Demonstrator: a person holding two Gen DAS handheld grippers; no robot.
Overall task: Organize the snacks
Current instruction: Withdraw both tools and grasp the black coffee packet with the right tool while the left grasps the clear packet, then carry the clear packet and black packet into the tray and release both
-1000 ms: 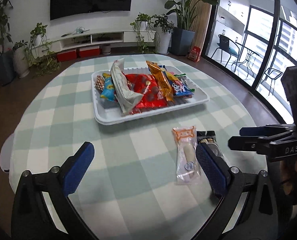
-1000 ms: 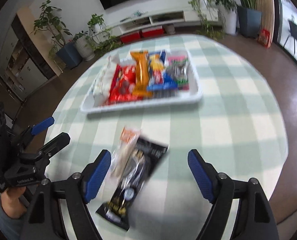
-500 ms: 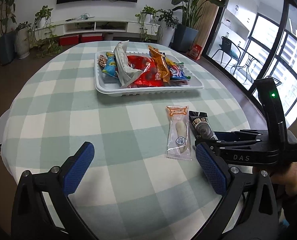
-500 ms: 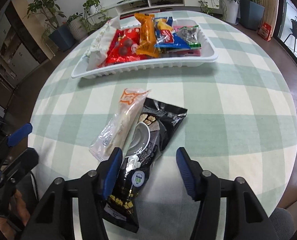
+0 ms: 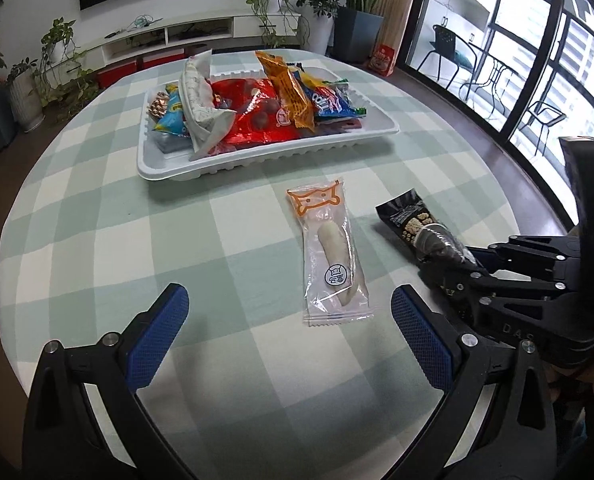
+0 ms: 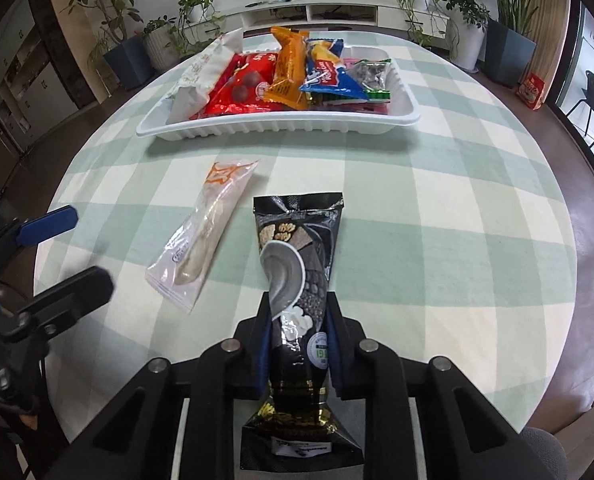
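- Between the pads of the right gripper [image 6: 299, 344] sits the lower half of a black snack pouch [image 6: 297, 264]; the jaws are closing on it, and both blue pads already press against its sides.
- Forward of those jaws the pouch runs straight out along the gripper's line, its crimped top edge farthest from the pads. Behind the pads its gold-printed bottom end sticks back toward the camera.
- Left of the right jaws, just beside the black pouch but not touching it, a clear snack packet [image 6: 209, 228] with an orange printed top lies flat on the green-and-white checked tablecloth [image 6: 437, 248].
- Farther forward, well apart from both items, a white tray [image 6: 281, 126] holds a pile of snack bags in red, orange, blue and white.
- At the left gripper [image 5: 287, 330] the jaws stand wide apart with nothing between the pads.
- Just ahead of the left jaws, nearer the right-hand pad than the left-hand one, lies the clear snack packet [image 5: 333, 252], lengthwise along the gripper's line. Its near end lies level with the pad tips.
- Right of the left jaws, the right gripper [image 5: 457, 266] is seen side-on, clamped on the black snack pouch [image 5: 421, 228].
- Beyond the tray stand potted plants [image 6: 509, 20] and a low white shelf unit [image 6: 317, 12].
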